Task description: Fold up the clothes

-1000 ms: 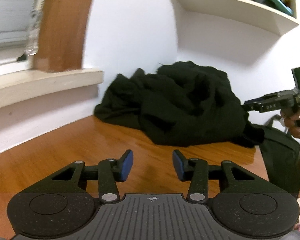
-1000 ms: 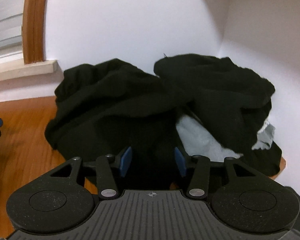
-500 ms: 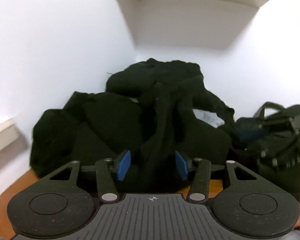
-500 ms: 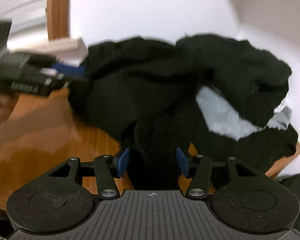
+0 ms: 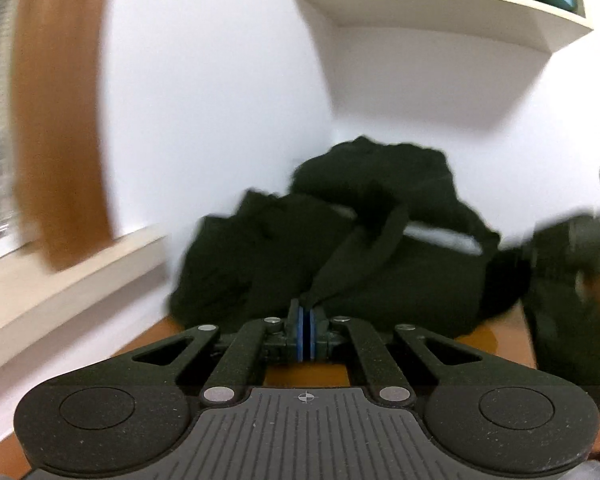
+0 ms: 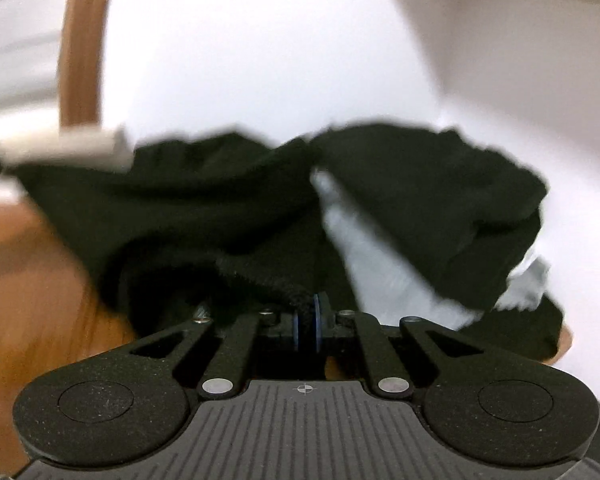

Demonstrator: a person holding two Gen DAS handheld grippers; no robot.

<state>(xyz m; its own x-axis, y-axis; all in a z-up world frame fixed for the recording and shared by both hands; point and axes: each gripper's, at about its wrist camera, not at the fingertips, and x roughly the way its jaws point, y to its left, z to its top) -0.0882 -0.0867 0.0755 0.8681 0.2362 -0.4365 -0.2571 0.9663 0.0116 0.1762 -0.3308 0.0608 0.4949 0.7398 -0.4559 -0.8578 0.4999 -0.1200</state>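
A heap of black clothes (image 5: 340, 248) lies on the wooden table (image 5: 496, 332) in the corner against the white wall. My left gripper (image 5: 306, 330) is shut on a black strip of that cloth, which rises taut from the blue pads (image 5: 300, 332) toward the pile. In the right wrist view the same black clothes (image 6: 228, 216) fill the middle, with a pale grey garment (image 6: 364, 256) showing between the folds. My right gripper (image 6: 307, 326) is closing, and its pads pinch a thick black edge of the cloth. Both views are blurred.
A wooden window frame (image 5: 56, 120) and a pale sill (image 5: 60, 280) stand at the left. A white shelf (image 5: 440, 4) with books hangs above the corner. A dark bag (image 5: 572, 300) sits at the right of the pile. The table's far right edge (image 6: 564, 340) lies near the wall.
Both grippers went from open with cloth between the fingers to closed on black cloth. The left view has swung back to the left and risen, pulling a strip of cloth taut.
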